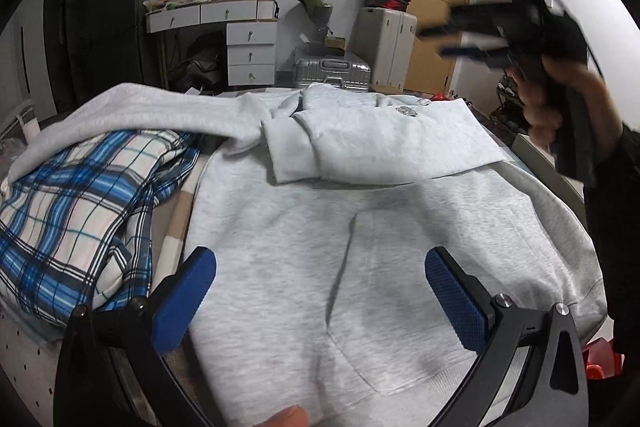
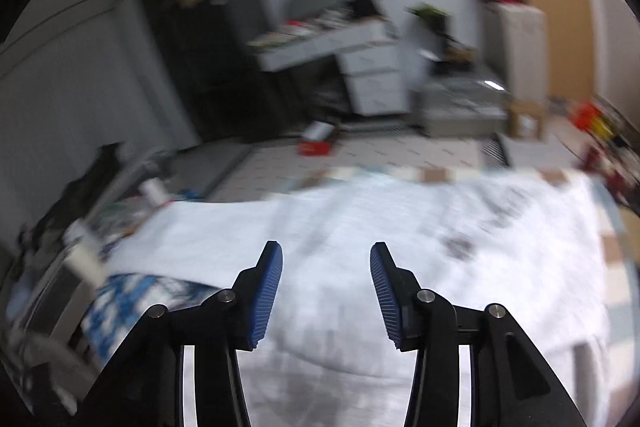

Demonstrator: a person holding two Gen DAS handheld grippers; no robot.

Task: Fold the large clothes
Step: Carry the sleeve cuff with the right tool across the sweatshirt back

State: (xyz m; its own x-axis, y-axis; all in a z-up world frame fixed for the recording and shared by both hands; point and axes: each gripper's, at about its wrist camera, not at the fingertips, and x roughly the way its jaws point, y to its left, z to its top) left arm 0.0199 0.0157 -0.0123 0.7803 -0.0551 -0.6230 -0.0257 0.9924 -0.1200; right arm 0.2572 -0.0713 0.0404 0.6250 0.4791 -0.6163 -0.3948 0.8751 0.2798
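1. Hoodie (image 1: 360, 227) flat on table, one sleeve (image 1: 384, 143) folded across chest.
2. Left gripper (image 1: 320, 299) above hem, jaws wide, empty.
3. Right gripper (image 2: 326, 291) raised, jaws apart, empty.
4. Plaid shirt (image 1: 80, 211) beside hoodie.

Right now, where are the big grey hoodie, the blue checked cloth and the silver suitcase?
Light grey fleece hoodie (image 1: 380, 227): left wrist view, front body above the pocket.
Blue and white checked cloth (image 1: 80, 211): left wrist view, middle of the bundle.
Silver ribbed suitcase (image 1: 332, 69): left wrist view, top face.
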